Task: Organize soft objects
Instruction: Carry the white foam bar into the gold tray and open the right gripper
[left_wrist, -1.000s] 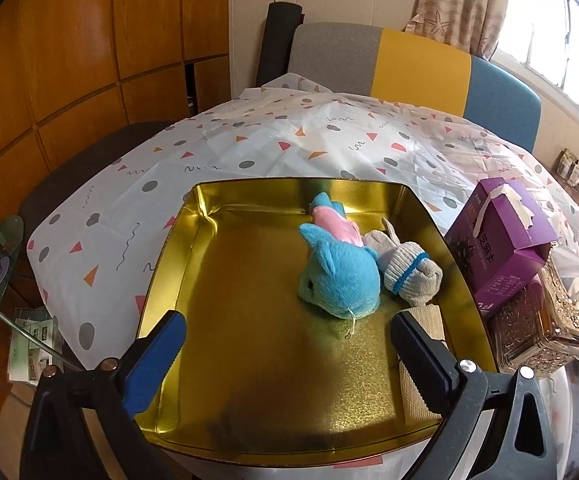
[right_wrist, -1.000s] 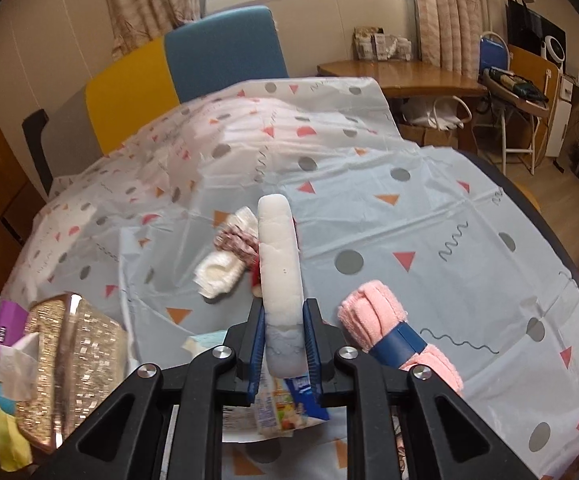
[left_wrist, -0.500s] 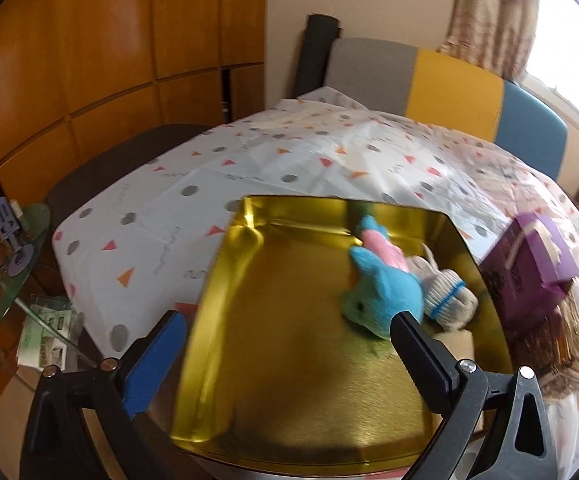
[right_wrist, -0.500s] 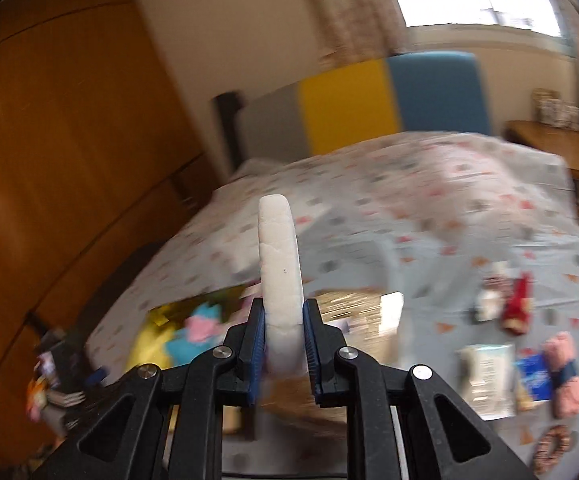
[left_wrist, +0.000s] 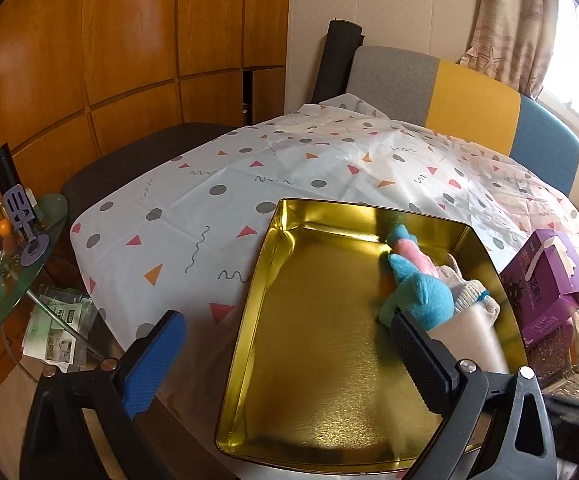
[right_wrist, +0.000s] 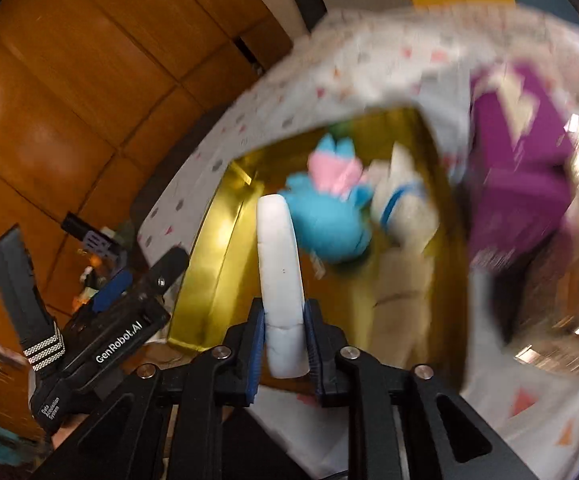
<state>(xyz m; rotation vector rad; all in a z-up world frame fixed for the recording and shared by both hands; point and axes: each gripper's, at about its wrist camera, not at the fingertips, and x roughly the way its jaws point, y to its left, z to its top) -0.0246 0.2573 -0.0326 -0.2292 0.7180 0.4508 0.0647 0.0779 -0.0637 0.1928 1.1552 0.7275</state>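
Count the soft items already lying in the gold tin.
3: a blue plush toy near the tin's right side, a white sock with a blue band beside it, and a beige cloth in front. Others may be hidden underneath.

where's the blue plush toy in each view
Left wrist: blue plush toy right of centre, in the gold tray near its right wall, just beyond the right-hand finger.
Right wrist: blue plush toy at centre, blurred, in the tray beyond the held white piece.
Shared landmark: purple box, right of the tray.
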